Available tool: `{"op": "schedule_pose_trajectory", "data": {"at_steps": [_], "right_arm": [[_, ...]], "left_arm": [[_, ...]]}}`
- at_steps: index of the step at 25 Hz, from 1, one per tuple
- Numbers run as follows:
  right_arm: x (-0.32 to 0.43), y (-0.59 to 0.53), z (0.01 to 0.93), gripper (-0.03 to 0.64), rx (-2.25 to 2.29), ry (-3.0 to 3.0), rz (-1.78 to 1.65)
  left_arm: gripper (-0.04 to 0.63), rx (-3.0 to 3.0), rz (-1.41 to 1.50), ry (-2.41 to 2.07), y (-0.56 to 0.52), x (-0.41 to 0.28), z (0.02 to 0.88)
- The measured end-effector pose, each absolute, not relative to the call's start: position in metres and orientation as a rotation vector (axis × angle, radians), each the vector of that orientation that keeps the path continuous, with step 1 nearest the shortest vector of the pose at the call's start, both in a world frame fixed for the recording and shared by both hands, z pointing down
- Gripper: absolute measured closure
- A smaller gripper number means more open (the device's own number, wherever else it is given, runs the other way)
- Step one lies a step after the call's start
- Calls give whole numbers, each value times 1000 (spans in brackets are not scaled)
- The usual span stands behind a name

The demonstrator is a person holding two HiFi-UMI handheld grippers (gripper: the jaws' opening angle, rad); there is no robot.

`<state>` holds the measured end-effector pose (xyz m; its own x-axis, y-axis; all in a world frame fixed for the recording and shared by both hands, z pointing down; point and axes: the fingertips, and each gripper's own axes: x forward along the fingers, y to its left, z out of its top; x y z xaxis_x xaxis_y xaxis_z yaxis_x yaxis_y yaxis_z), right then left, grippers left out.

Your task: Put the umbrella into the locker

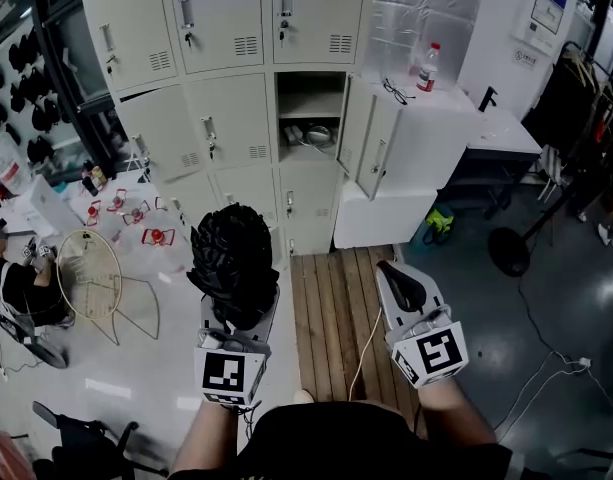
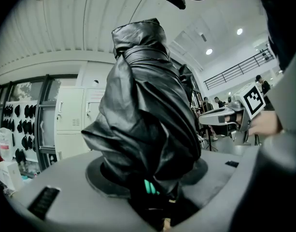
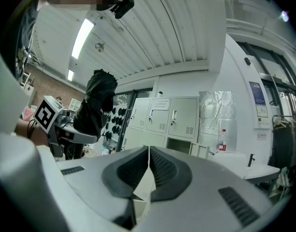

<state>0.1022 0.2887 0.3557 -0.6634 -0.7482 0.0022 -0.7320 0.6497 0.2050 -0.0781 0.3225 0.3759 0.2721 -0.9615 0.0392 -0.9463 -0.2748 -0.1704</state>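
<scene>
Left gripper view shows the umbrella (image 2: pixel 148 115) folded shut and standing on end from between the jaws of the left gripper (image 2: pixel 152 197), its long axis running upward with a slight lean to the right of that picture. It is a thick bundle of glossy black fabric, creased and crumpled, cinched by a band near the top so that the end bulges above it. The jaws are clamped on its lower end, though loose folds cover the pads and the stem; a small teal patch (image 2: pixel 147 186) peeks out there, and what it belongs to cannot be made out. From the head view the umbrella (image 1: pixel 233 263) appears as a ridged black lump that hides the jaws of the left gripper (image 1: pixel 241 320), leaving only the marker cube clear. The right gripper view catches it from the side, upright above the left gripper. The right gripper (image 3: pixel 148 151) has its ribbed dark pads pressed together with nothing between them, and in the head view it (image 1: pixel 394 271) is held beside the umbrella, apart from it. Ahead stands a bank of pale metal lockers (image 1: pixel 226 118); one compartment (image 1: pixel 311 108) is open, its door (image 1: pixel 358 128) swung right. Beside it a bottle (image 1: pixel 427 66) stands on a white tabletop (image 1: pixel 456 118). Wooden floor planks (image 1: pixel 331 318) lie below the grippers.
</scene>
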Motion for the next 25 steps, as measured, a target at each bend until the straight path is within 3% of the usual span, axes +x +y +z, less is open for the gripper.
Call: {"op": "schedule_pose_trajectory", "data": {"at_steps": [25], "right_arm": [[81,228,358,586,1228,-2802,-233]], "left_arm": [[344,-2484,-201,1737,262,-85,387]]}}
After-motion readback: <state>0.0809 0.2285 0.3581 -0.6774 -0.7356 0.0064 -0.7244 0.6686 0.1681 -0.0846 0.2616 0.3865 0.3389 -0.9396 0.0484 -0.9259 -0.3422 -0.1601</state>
